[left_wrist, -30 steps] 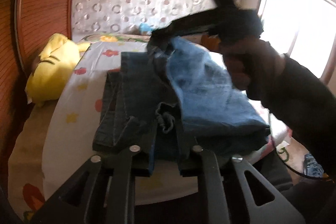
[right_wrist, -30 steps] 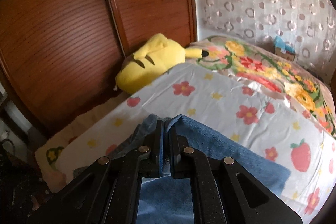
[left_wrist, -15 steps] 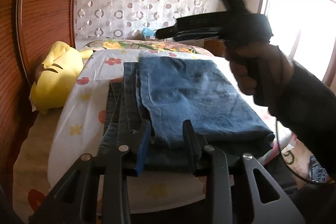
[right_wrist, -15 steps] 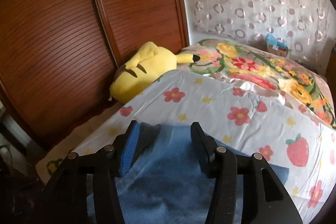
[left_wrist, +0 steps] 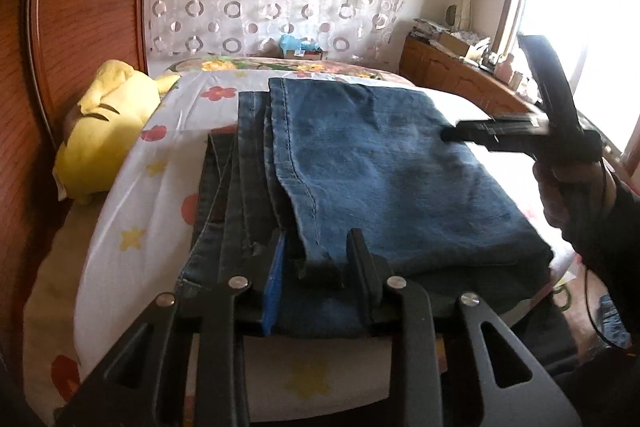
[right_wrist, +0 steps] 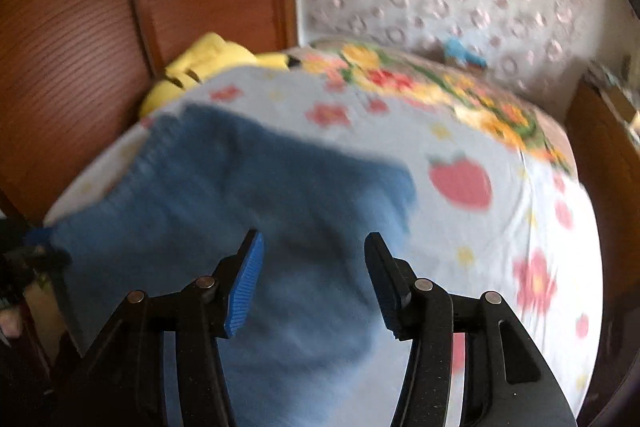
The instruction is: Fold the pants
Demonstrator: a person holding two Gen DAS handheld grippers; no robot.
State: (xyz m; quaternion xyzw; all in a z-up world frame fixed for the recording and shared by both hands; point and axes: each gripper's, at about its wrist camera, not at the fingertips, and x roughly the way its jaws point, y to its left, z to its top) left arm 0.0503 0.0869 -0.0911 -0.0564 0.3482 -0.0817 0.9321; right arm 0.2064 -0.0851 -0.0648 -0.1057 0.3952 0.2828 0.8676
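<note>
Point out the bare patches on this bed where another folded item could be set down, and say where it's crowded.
Bare sheet lies between the folded jeans and the yellow plush toy. More lies past the jeans' far edge, up to the floral quilt, around the strawberry print. The near edge is crowded: the jeans overhang it, with the left gripper and right gripper there.

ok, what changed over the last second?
Both claws let go of the jeans: the right claw opened and swung off to the right; the left claw opened at the near edge. The lifted half now lies flat. Plush unmoved.
</note>
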